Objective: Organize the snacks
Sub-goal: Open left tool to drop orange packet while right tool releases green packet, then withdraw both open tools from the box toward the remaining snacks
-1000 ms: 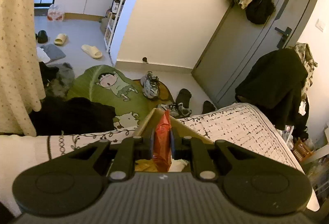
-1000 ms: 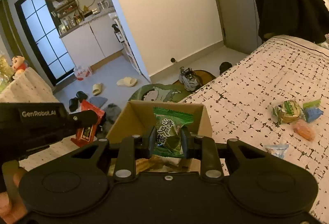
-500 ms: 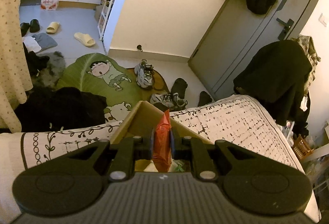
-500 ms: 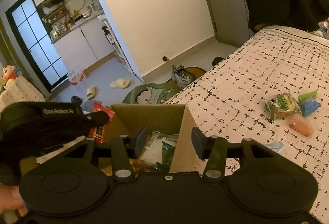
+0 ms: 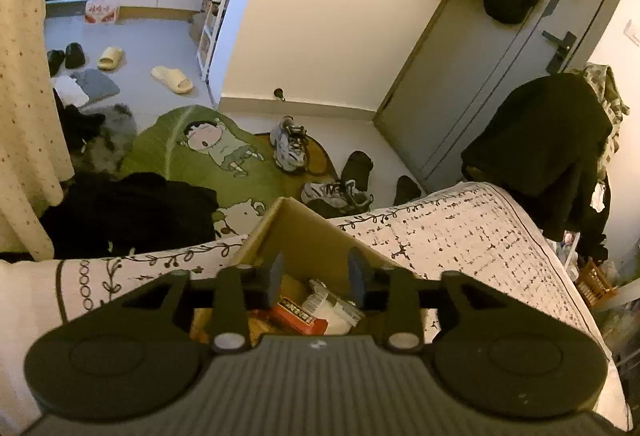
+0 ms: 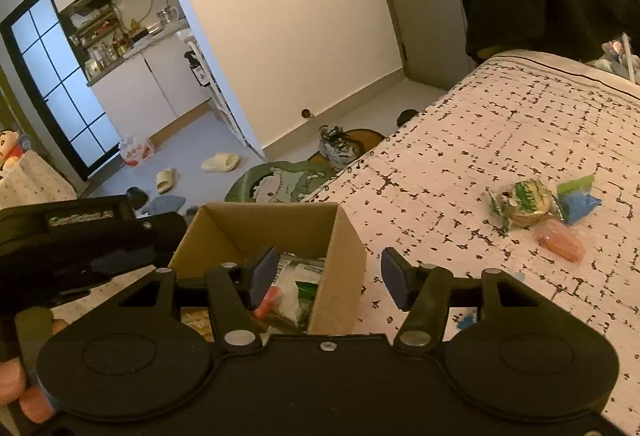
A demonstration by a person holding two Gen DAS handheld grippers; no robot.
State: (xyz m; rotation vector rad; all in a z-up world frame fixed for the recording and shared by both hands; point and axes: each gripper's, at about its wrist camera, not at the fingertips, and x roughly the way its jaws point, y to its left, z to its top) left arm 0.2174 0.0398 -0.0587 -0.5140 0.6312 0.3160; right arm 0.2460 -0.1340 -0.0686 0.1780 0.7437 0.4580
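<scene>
Both the left gripper (image 5: 316, 274) and right gripper (image 6: 328, 276) are opening with nothing between their jaws above the cardboard box (image 6: 340, 236) of snacks, risking clipping its rim while three snacks (image 6: 524, 202) are waiting on the bed (image 6: 500, 124).

You face a cream wall (image 5: 328, 16) and grey door (image 5: 492, 76); a green rug (image 5: 192, 152) and slippers (image 5: 172, 78) litter the floor.

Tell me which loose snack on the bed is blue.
The blue packet, farthest right of the three clustered snacks; the round cake beside it has a green wrapper, and the one below is pink.
</scene>
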